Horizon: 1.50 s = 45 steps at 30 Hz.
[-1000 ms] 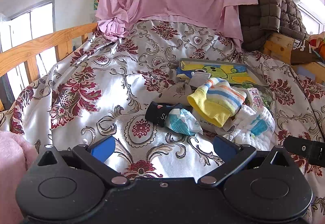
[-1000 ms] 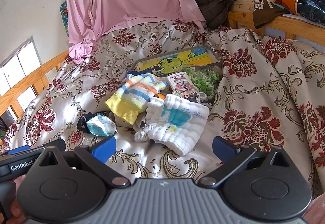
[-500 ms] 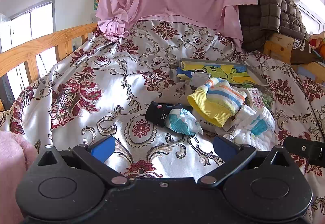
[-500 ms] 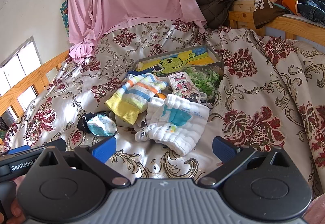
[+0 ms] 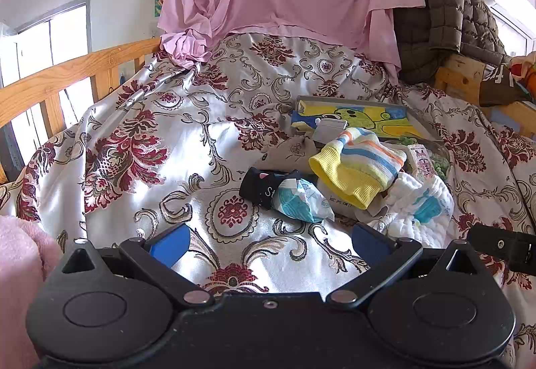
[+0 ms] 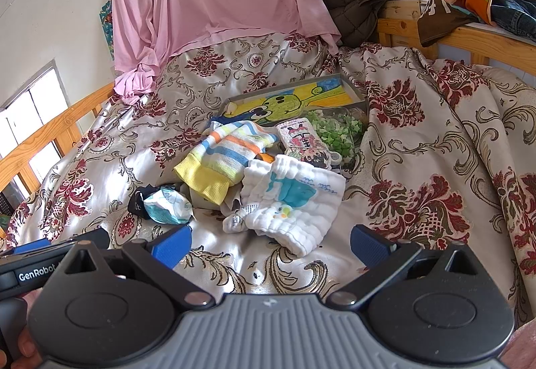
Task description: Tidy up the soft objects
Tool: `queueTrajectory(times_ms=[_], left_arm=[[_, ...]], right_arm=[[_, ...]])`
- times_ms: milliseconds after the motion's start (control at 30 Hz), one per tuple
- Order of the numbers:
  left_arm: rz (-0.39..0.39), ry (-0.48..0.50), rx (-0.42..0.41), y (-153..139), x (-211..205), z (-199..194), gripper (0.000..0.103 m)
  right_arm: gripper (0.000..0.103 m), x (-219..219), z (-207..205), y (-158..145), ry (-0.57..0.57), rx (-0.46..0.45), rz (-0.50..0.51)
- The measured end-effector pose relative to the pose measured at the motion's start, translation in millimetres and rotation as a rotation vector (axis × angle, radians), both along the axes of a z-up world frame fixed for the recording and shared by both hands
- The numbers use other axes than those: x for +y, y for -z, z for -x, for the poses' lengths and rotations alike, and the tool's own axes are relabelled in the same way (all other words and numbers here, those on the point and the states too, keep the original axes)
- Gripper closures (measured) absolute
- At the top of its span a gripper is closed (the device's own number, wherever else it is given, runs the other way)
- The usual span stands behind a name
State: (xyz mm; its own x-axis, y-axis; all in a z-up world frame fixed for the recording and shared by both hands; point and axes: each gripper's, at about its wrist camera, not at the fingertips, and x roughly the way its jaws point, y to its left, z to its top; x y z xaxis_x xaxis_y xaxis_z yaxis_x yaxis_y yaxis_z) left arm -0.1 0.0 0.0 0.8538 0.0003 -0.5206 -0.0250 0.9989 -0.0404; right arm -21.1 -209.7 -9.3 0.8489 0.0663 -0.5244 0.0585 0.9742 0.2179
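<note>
At frame centre the pile's white cloth (image 6: 294,201) lies on the bedspread (image 6: 435,134); both grippers, left (image 5: 269,240) and right (image 6: 269,241), spread, empty; best pinch its near edge squarely

The left gripper (image 5: 271,245) is held low and level, its jaws spread wide with the two blue pads (image 5: 169,248) well apart and nothing between them. The right gripper (image 6: 269,243) sits in the same pose, jaws wide apart and empty, its blue pads (image 6: 366,246) angled outward on the black linkage arms. The two tools are side by side and near each other: the left gripper's body pokes in at the lower left of the right wrist view, where part of the left hand (image 6: 18,344) wraps its handle.
</note>
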Motion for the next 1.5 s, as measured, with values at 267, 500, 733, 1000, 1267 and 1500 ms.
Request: queueTrajectory(times_ms=[267, 500, 733, 1000, 1267, 1500], left_arm=[[0.000, 0.000, 0.000, 0.0, 0.0, 0.0, 0.001], [0.000, 0.000, 0.000, 0.0, 0.0, 0.1, 0.001], [-0.001, 0.000, 0.000, 0.0, 0.0, 0.0, 0.001], [-0.001, 0.000, 0.000, 0.0, -0.1, 0.1, 0.001], [-0.007, 0.002, 0.002, -0.3, -0.1, -0.5, 0.001], [0.001, 0.030, 0.054, -2.6, 1.8, -12.1, 0.001]], right_arm=[[0.000, 0.0, -0.2, 0.1, -0.001, 0.000, 0.000], [0.000, 0.1, -0.4, 0.2, -0.001, 0.000, 0.000], [0.000, 0.3, -0.2, -0.1, -0.001, 0.001, -0.001], [0.000, -0.1, 0.5, 0.3, -0.001, 0.000, -0.001], [0.000, -1.5, -0.9, -0.2, 0.027, -0.005, 0.007], [0.000, -5.1, -21.6, -3.7, 0.020, 0.028, 0.032]])
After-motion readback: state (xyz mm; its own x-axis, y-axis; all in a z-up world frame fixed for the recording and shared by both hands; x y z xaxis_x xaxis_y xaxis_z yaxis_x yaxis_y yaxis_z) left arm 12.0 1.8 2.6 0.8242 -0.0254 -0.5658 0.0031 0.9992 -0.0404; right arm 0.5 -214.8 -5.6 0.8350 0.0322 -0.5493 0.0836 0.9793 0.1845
